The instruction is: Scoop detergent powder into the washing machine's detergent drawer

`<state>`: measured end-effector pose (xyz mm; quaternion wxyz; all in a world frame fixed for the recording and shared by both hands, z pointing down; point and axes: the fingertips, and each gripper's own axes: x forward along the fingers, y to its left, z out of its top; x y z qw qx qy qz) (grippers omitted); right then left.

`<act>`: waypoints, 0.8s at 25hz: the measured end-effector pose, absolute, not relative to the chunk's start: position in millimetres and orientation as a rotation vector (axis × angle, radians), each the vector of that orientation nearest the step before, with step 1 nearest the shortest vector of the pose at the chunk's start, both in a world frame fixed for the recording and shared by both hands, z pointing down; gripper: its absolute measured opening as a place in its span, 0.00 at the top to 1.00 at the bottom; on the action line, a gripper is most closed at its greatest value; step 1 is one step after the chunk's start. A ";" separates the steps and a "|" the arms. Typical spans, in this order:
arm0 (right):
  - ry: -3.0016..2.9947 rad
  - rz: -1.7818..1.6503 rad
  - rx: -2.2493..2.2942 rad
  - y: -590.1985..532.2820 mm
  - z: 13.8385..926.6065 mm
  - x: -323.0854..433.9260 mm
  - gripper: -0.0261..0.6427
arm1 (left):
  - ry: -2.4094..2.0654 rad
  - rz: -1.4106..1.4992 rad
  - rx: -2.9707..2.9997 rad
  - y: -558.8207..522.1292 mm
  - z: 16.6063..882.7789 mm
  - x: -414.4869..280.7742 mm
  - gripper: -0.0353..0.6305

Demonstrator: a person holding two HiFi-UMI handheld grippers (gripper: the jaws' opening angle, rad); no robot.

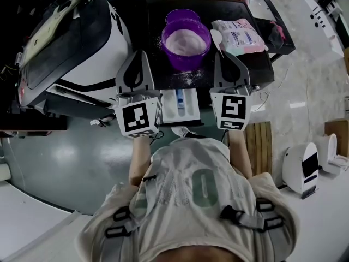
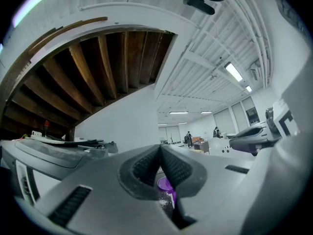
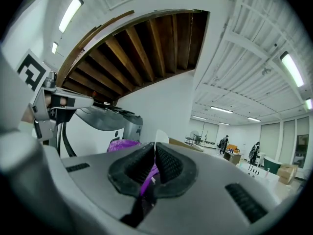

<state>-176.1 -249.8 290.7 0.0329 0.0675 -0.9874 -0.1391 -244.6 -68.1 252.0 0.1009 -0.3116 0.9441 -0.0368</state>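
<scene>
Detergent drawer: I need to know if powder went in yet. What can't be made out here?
- detergent drawer: head view, too small and dim to show any powder; both gripper views, hidden below the claw bodies.
- spoon handle: head view, its end hidden under the right gripper.
- packet print: head view, too small to read.

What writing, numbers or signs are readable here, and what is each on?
"0": large numeral on the person's shirt.
Print on the pink-and-white packet: too blurred to read.
Blue mark on the detergent drawer: too small to read.
Square markers on the left gripper and right gripper: patterns only, no words.
</scene>
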 end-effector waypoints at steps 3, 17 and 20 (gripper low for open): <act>-3.046 -0.423 0.201 -248.8 289.6 -176.5 0.94 | 2.791 -0.112 -0.923 -69.8 252.1 -245.3 0.92; -3.066 -0.427 0.209 -248.6 281.4 -173.5 0.94 | 2.782 -0.107 -0.929 -70.5 248.8 -243.7 0.92; -3.066 -0.423 0.210 -249.1 281.6 -173.0 0.94 | 2.783 -0.113 -0.930 -71.0 249.4 -243.8 0.92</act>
